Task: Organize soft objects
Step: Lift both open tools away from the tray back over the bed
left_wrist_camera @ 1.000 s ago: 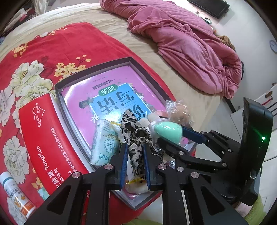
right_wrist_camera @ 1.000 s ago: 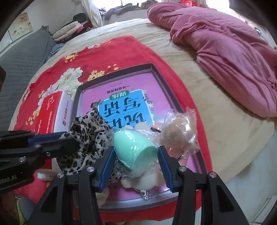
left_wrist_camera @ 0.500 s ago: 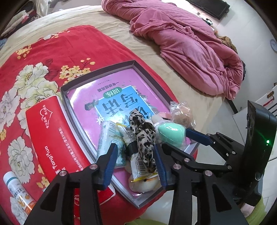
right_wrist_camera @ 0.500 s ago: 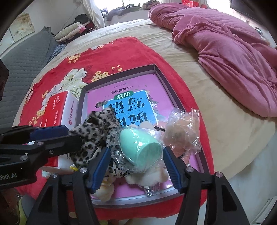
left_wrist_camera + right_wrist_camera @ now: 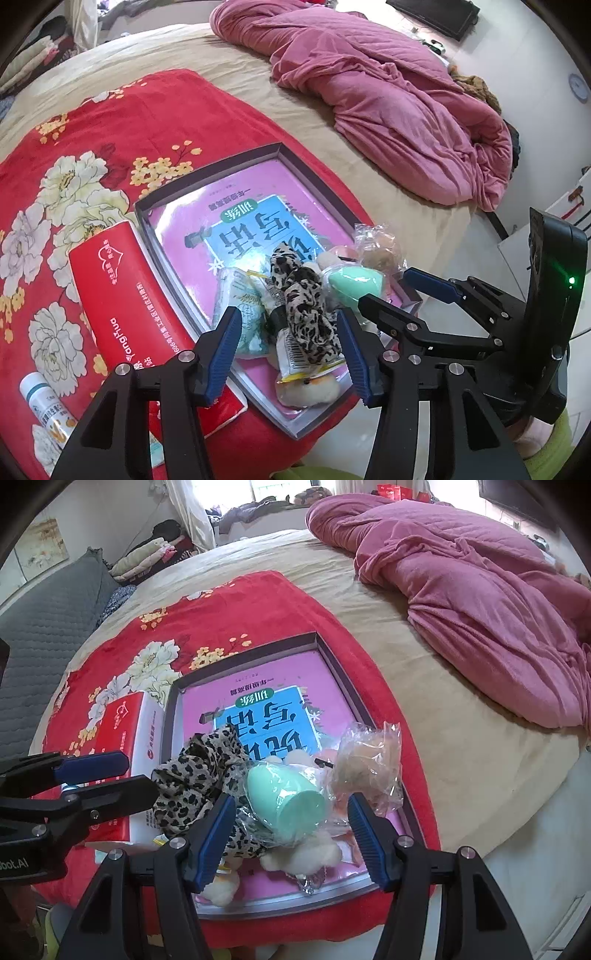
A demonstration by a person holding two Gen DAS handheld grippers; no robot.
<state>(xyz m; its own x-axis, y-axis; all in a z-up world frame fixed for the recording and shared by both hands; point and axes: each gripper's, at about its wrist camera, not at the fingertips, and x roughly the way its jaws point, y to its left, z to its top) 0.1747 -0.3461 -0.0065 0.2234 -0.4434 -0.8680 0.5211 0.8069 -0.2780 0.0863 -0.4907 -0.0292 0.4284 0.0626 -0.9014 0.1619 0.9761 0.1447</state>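
Nearest the left wrist camera, the left tool [image 5: 288, 347] hangs released, its blue pads spread wide to either side of the leopard scrunchie [image 5: 304, 302] and touching nothing. The scrunchie lies just ahead of the gap and a little below it, draped over a packet [image 5: 295, 350] at the near end of the tray [image 5: 207, 173]; its long axis runs away from the camera, roughly in line with the fingers, so a straight forward-and-down push would likely put it between the pads. To its left sits a pale wipes pack [image 5: 245, 314], and nearer still a cream plush [image 5: 308, 391]. The right tool [image 5: 290, 830] is likewise released and holds nothing; the mint sponge [image 5: 286, 799], wrapped in clear film, lies just ahead between its open pads, blunt end toward the camera and tip pointing away to the left. So the left is nearer the scrunchie, the right nearer the sponge. Beyond the sponge stands a crinkled clear bag [image 5: 367, 764] at the tray's right wall. Farther in, a pink book [image 5: 258, 705] lines the tray floor, a red box [image 5: 118, 295] flanks the tray on the left, all on a red floral blanket [image 5: 229, 616] over the bed [image 5: 461, 760], with a pink quilt [image 5: 480, 590] heaped at the far side.
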